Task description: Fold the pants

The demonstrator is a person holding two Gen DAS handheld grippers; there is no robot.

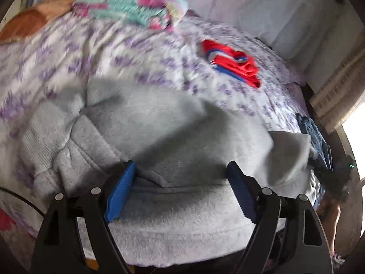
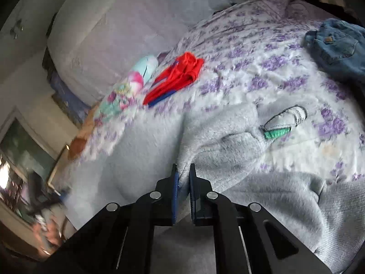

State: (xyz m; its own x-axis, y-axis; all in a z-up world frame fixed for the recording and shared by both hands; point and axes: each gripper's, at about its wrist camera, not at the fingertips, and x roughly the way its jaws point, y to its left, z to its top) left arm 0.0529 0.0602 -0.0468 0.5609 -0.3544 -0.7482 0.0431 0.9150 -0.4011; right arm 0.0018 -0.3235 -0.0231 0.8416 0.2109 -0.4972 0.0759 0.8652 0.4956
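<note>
A: Where were the pants (image 1: 164, 123)?

B: Spread on the bed (image 1: 68, 52), near edge, grey fleece. The right gripper (image 2: 183, 173) had its jaws pinching a fold of them; the left gripper (image 1: 180, 171) hovered just above with jaws spread wide.

A: What could have gone wrong?

B: I'd judge the pinch was thin. A quick pull might have slipped the fleece out, or dragged the whole garment askew, since the left held nothing. The blur suggested fast motion.

A: Counts?

B: One pair of grey pants, one red garment (image 1: 232, 61) farther off, one pastel bundle (image 1: 134, 6) at the far left, one pair of jeans (image 2: 337, 48) at the right, two grippers.
</note>
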